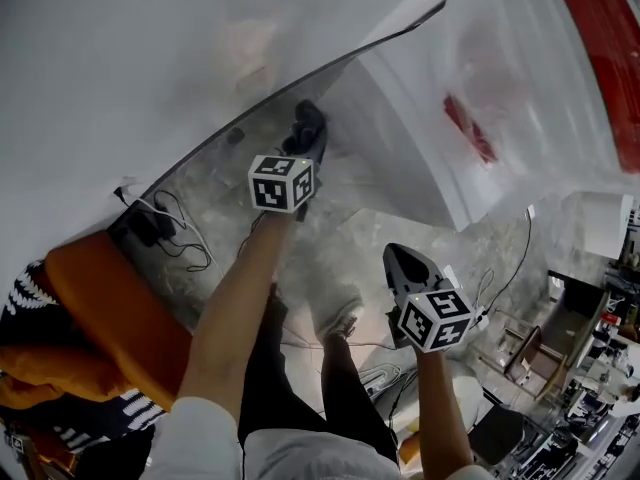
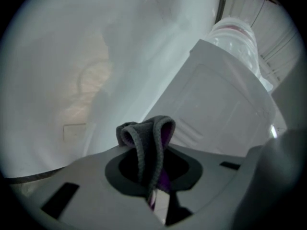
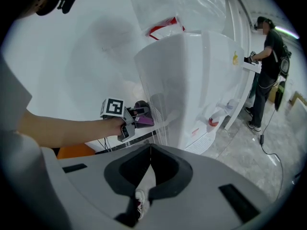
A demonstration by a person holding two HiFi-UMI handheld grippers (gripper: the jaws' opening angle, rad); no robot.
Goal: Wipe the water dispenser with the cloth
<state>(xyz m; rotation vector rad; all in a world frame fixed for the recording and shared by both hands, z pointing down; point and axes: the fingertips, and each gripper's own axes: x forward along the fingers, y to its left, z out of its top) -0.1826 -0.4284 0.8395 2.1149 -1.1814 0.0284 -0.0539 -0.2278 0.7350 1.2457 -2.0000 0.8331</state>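
The white water dispenser [image 1: 420, 138] stands against the wall, a clear bottle [image 1: 520, 58] with a red label on top. My left gripper [image 1: 306, 133] is shut on a grey and purple cloth [image 1: 308, 120], low beside the dispenser's side panel. In the left gripper view the cloth [image 2: 146, 140] bulges in a fold out of the jaws of the left gripper [image 2: 149, 172], with the side panel [image 2: 225, 109] just beyond. My right gripper [image 1: 398, 255] hangs lower and apart, shut and empty. The right gripper view shows the right gripper [image 3: 150, 147], the left gripper [image 3: 136, 116], the cloth [image 3: 142, 115] and the dispenser [image 3: 192, 75].
A black adapter and cables [image 1: 155, 226] lie on the stone floor by the wall. An orange cushion [image 1: 110, 318] sits at lower left. Equipment and boxes [image 1: 580, 388] crowd the lower right. Another person [image 3: 266, 66] stands beyond the dispenser. My own legs and shoe [image 1: 335, 318] are below.
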